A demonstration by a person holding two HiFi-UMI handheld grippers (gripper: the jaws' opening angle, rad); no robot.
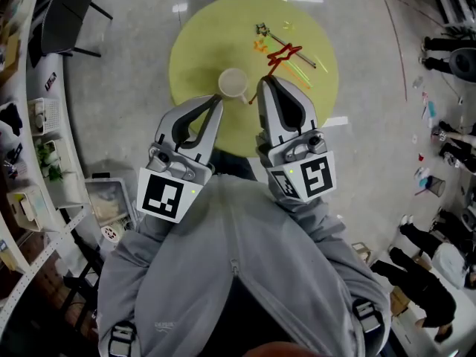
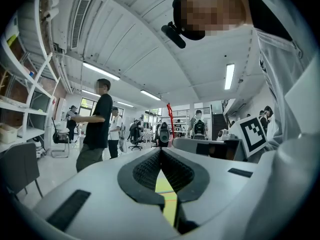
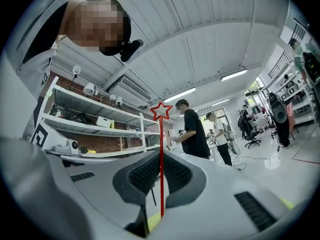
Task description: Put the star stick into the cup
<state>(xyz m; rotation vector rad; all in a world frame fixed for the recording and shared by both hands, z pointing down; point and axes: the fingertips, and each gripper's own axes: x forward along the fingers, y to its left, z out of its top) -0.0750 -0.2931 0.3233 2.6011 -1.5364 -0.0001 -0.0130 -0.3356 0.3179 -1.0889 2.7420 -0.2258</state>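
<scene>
The red star stick (image 1: 285, 54) is gripped low on its stem by my right gripper (image 1: 262, 82), which is shut on it; the star points up and away over the yellow round table (image 1: 201, 36). In the right gripper view the thin red stem (image 3: 161, 179) runs between the pads of the right gripper (image 3: 161, 156), with the outlined star (image 3: 161, 110) above. The white cup (image 1: 233, 84) stands upright on the table just left of the right gripper's tip. My left gripper (image 1: 216, 103) hovers near the cup's near side, shut and empty; its pads (image 2: 150, 170) meet.
Several other decorated sticks (image 1: 275, 34) lie on the far part of the table. A dark chair (image 1: 67, 10) stands at the upper left, shelving (image 1: 30, 169) runs along the left, and people (image 1: 439, 274) stand at the right.
</scene>
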